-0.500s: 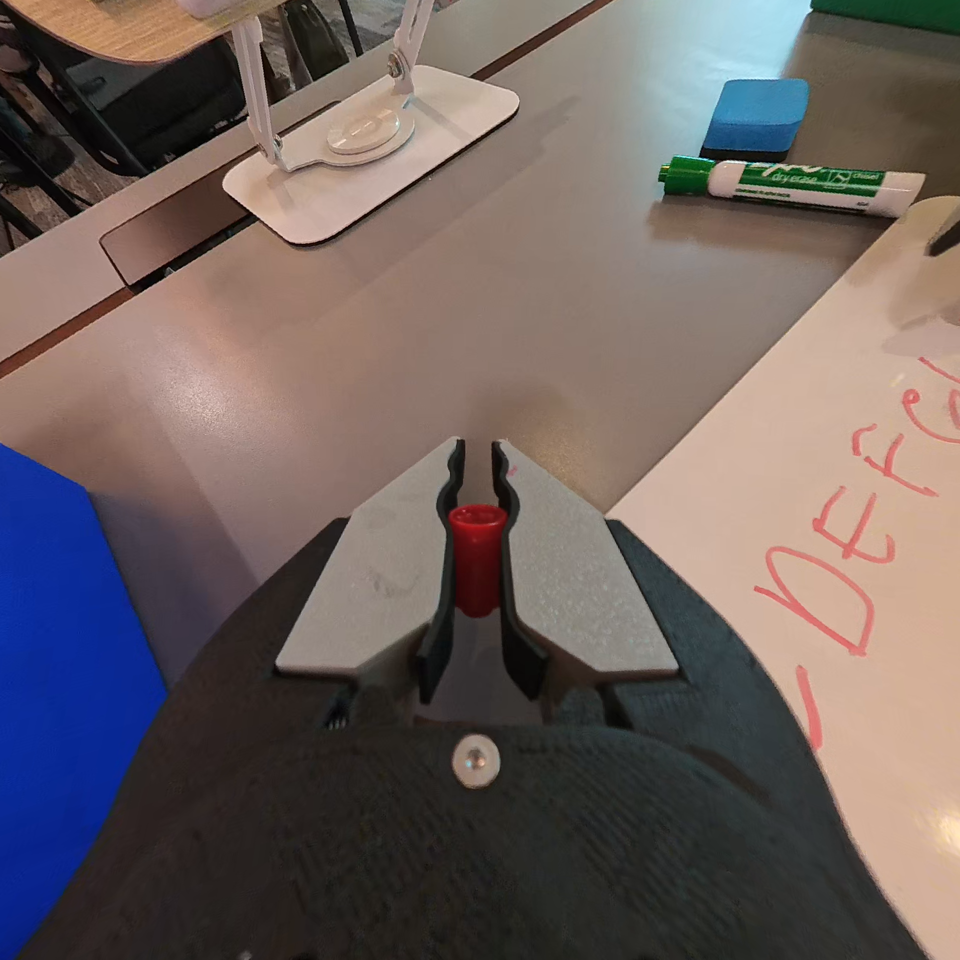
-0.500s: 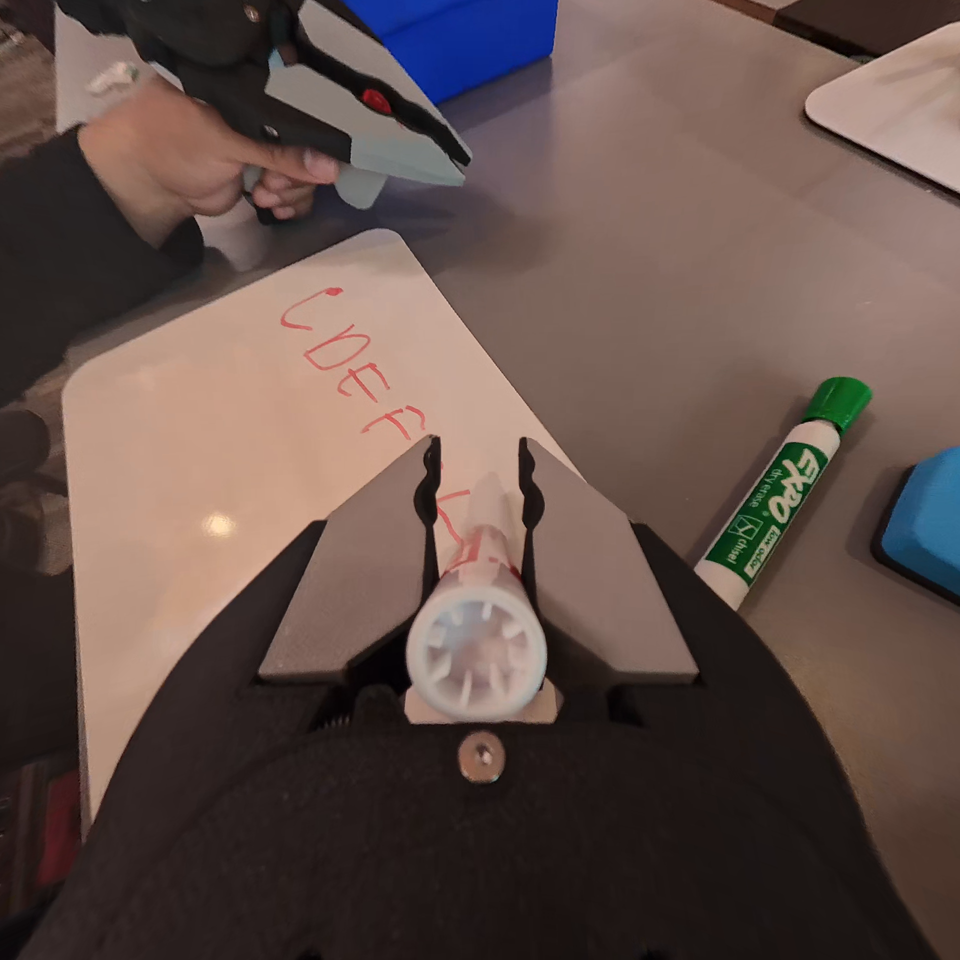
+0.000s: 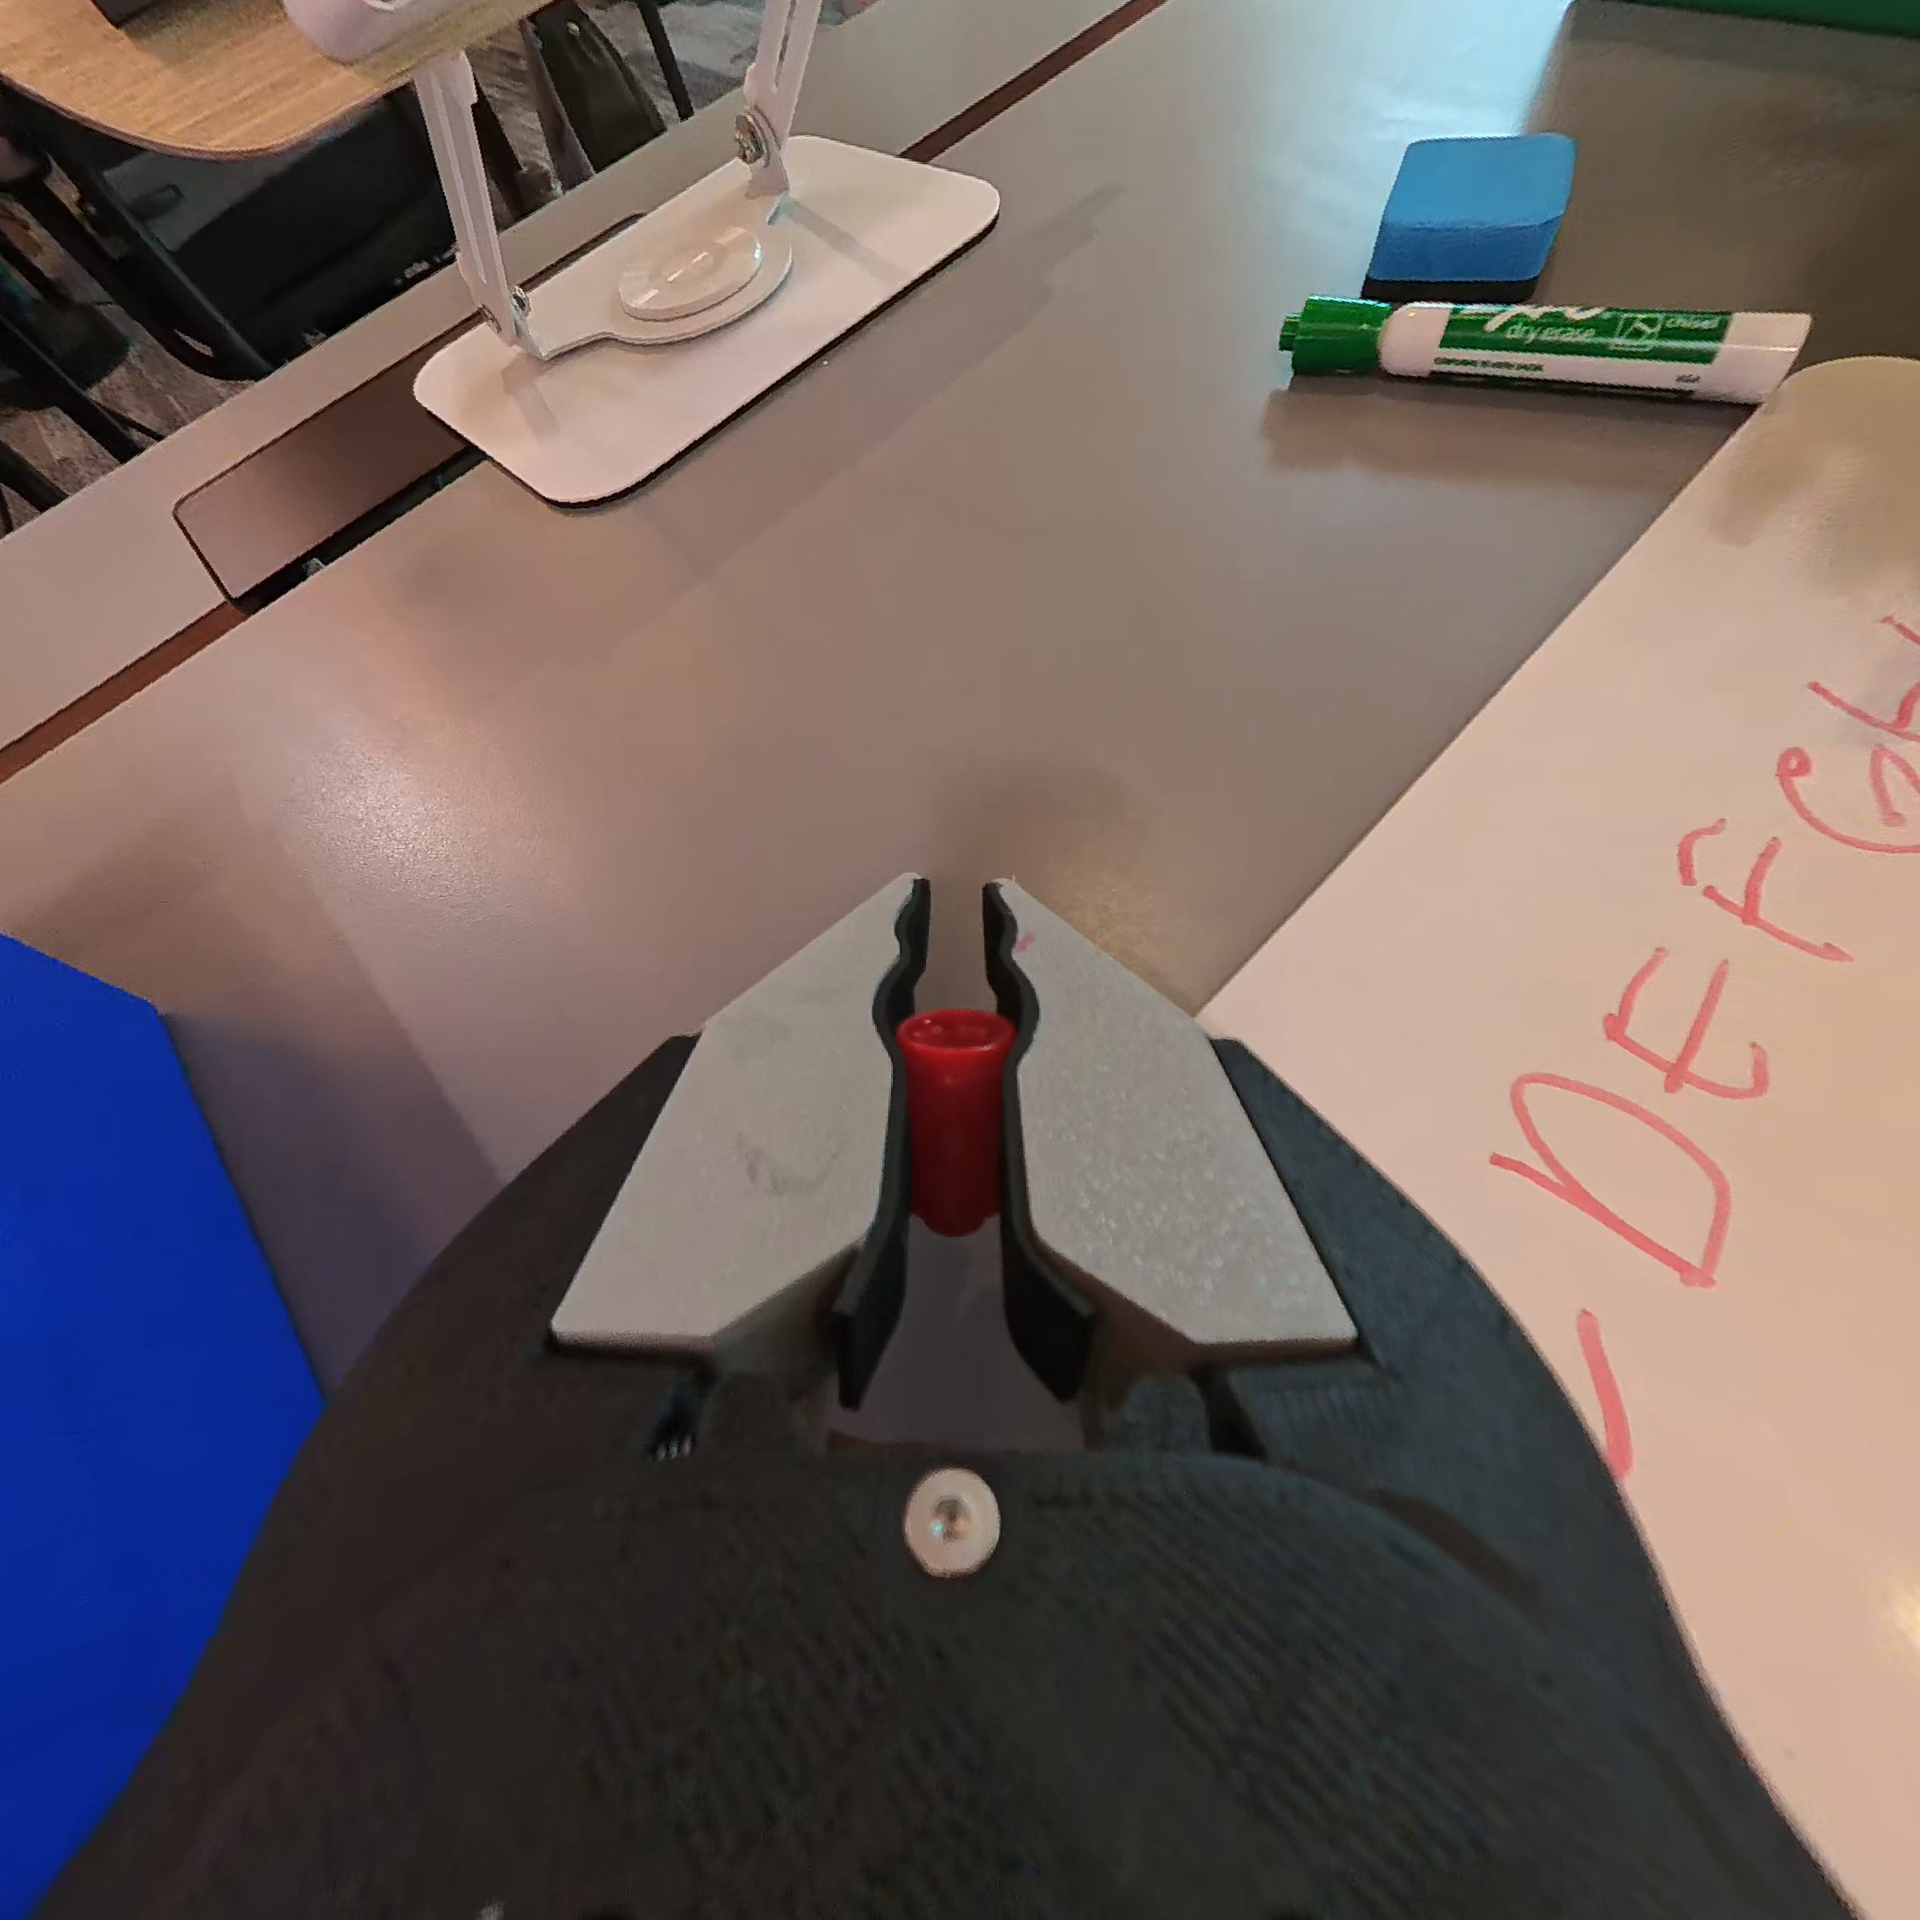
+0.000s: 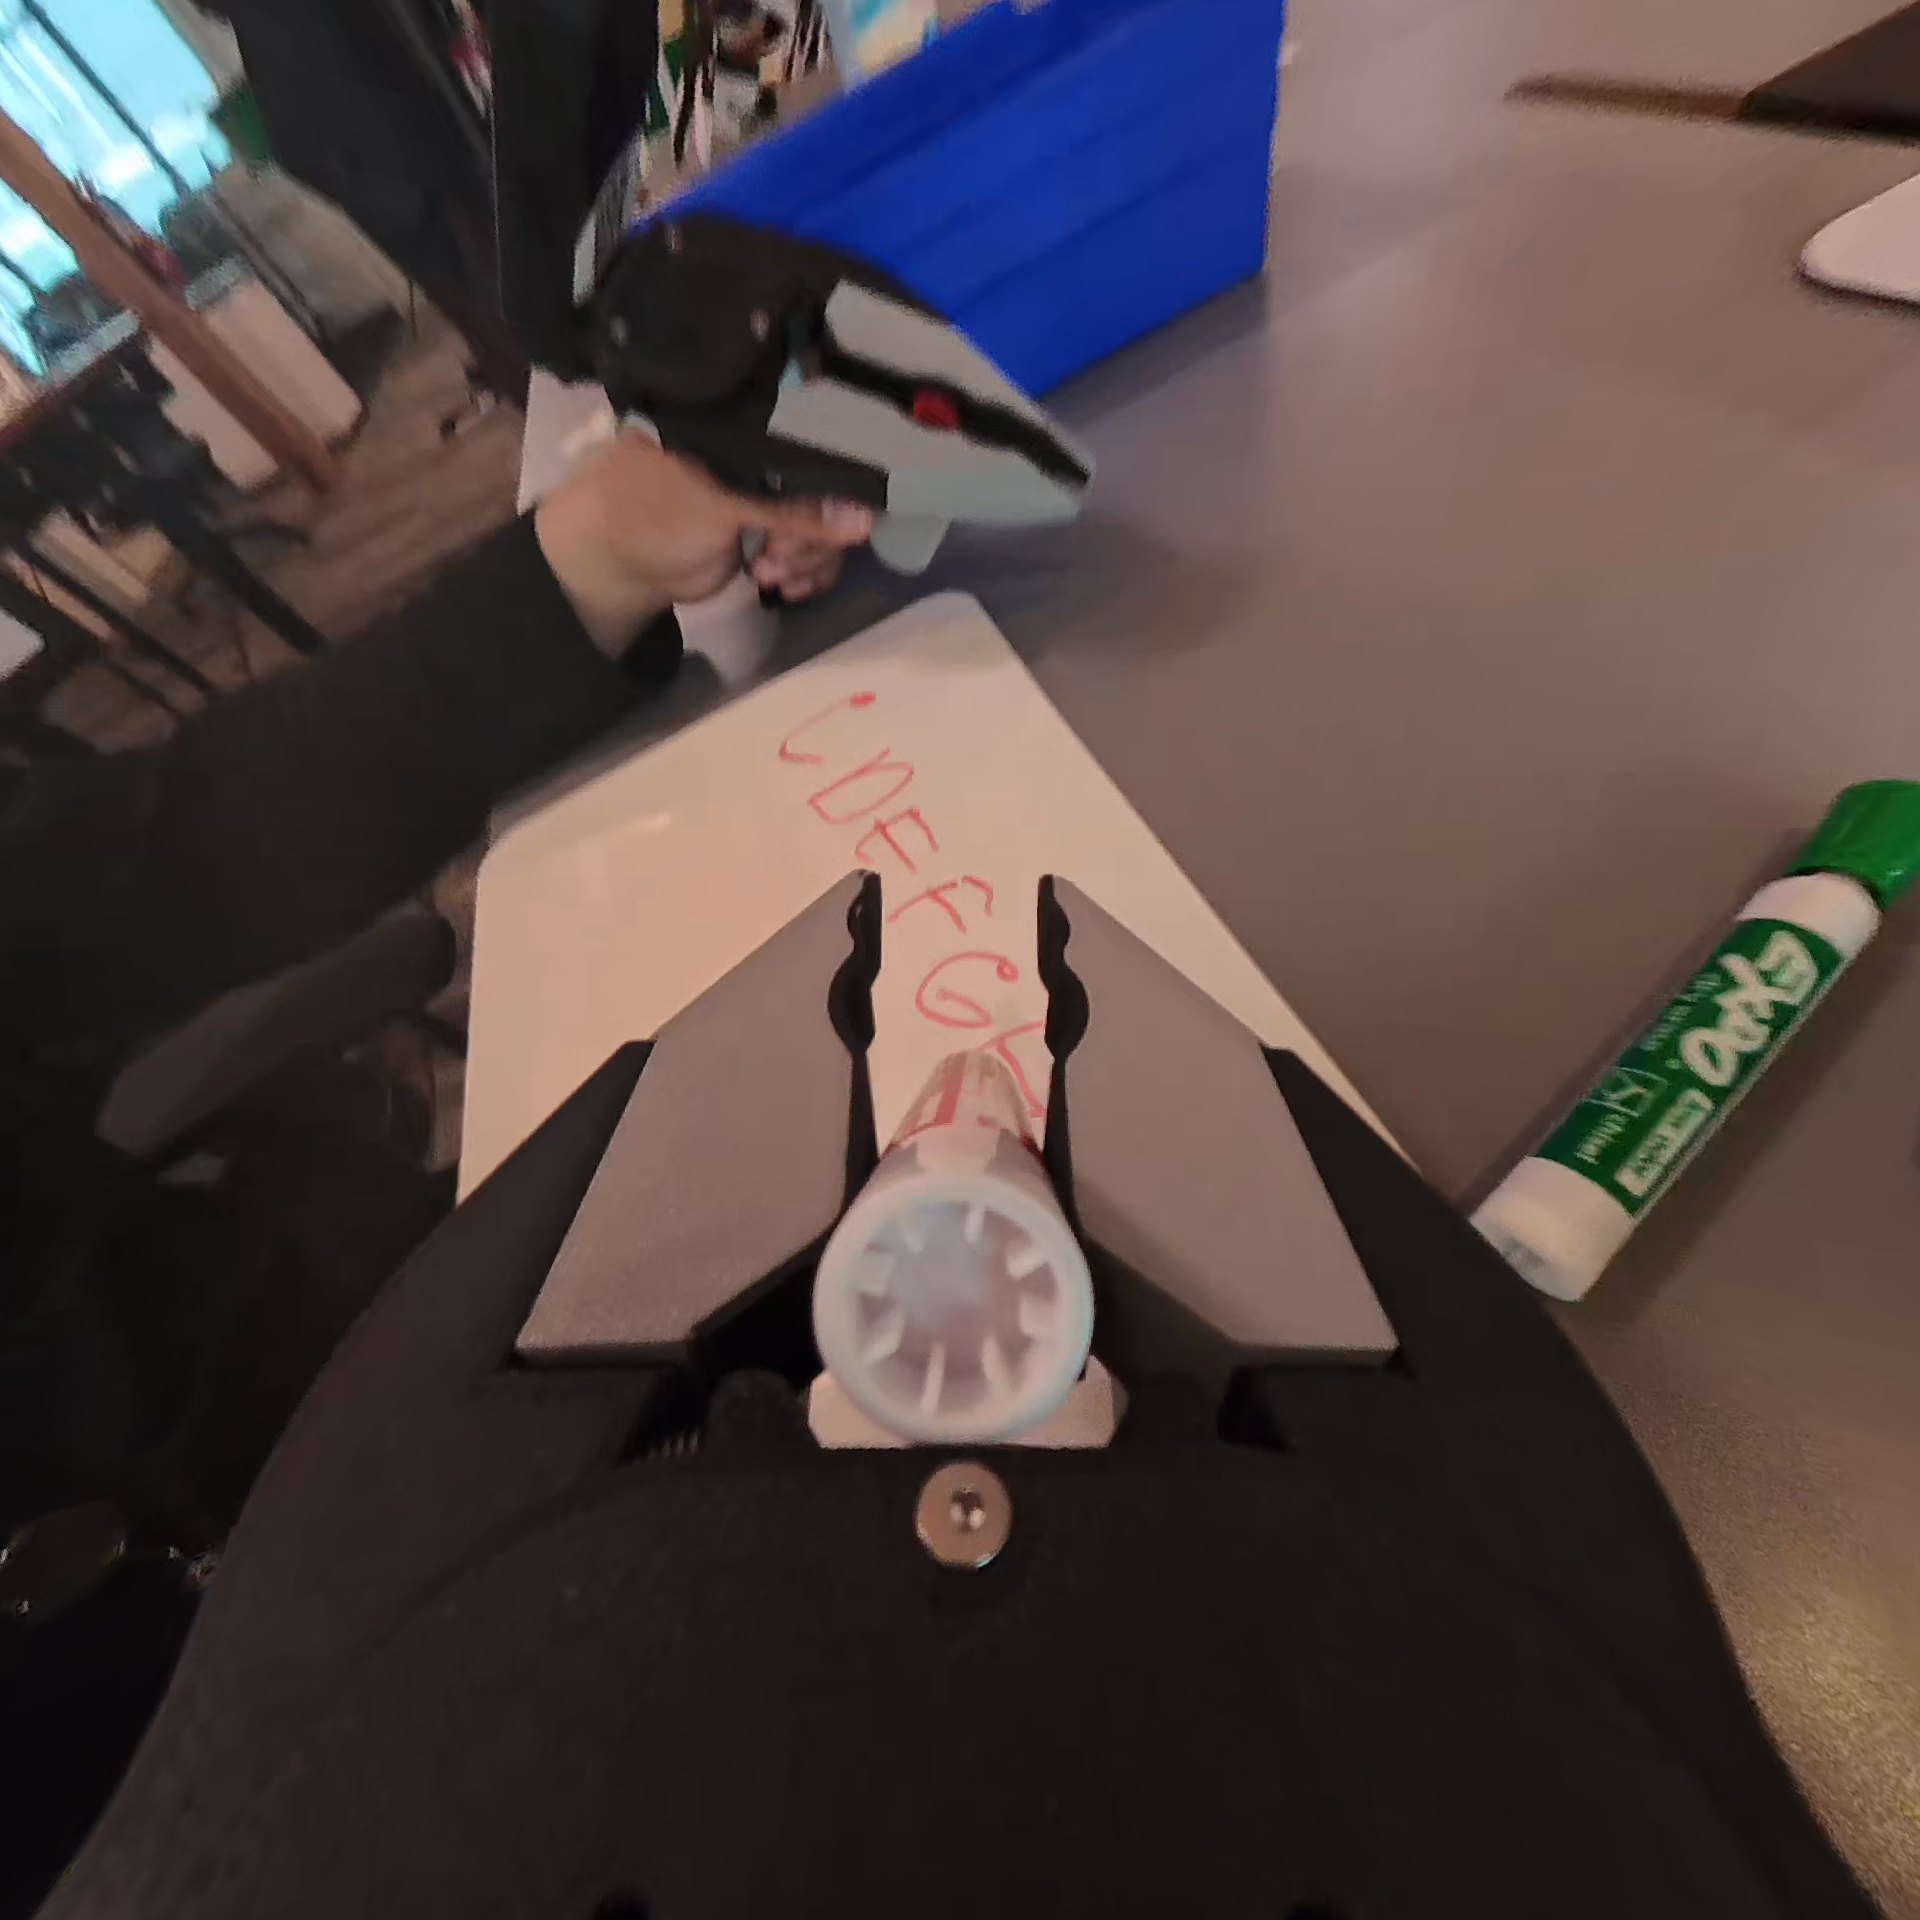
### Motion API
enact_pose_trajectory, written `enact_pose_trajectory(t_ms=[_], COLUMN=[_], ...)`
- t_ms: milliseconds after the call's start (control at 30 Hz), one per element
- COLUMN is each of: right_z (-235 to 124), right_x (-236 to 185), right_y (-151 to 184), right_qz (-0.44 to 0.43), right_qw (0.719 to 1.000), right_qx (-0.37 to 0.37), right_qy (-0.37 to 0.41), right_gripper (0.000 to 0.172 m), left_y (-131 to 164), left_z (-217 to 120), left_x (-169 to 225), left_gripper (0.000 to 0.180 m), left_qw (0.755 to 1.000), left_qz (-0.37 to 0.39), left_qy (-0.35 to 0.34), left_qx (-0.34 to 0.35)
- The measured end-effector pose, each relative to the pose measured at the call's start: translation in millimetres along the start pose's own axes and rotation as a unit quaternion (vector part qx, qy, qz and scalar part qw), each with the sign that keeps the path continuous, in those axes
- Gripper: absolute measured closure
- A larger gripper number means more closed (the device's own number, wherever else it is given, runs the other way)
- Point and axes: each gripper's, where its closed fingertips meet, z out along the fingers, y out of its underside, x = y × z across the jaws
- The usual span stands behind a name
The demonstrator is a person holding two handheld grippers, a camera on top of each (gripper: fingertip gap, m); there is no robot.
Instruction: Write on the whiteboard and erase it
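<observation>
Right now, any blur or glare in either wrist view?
Left wrist view: sharp; soft sheen on the grey table, shadow beneath the green marker. Right wrist view: motion-smeared at the top, the far left tongs and blue bin soft; the whiteboard writing stays legible, wide-angle bending at the edges.

Left gripper (image 3: 956, 899) clamped on a red marker cap (image 3: 953, 1117) above a grey table (image 3: 727, 675), whiteboard (image 3: 1662, 790) with red handwriting at right, green dry-erase marker (image 3: 1548, 348) beside a blue eraser (image 3: 1470, 213) — white lamp base (image 3: 707, 322) beyond, blue bin (image 3: 114, 1351) at left.
</observation>
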Motion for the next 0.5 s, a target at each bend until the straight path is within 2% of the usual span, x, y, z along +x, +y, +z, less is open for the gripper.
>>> enact_pose_trajectory(t_ms=[100,200,333,500], right_z=[-8.4,-9.9,-5.8,12.9], right_x=[2.2,-14.5,-46.0,-78.1], right_y=[-11.7,-27.3,-46.0,-61.6], right_qz=[0.003,-0.022,-0.068,-0.092], right_qw=[0.999,0.997,0.988,0.978], right_qx=[0.037,0.078,0.127,0.179], right_qy=[0.006,-0.02,-0.053,-0.062], right_gripper=[0.143,0.142,0.143,0.143], left_y=[-1.7,-20.1,-45.4,-53.0], left_z=[-0.6,-6.9,-23.8,-25.2], left_x=[4.3,30.1,93.0,132.4], left_gripper=[0.172,0.172,0.172,0.172], left_qw=[1.0,0.995,0.961,0.944], left_qz=[0.012,0.064,0.194,0.239], left_qy=[0.007,0.052,0.12,0.149], left_qx=[0.005,0.064,0.154,0.171])
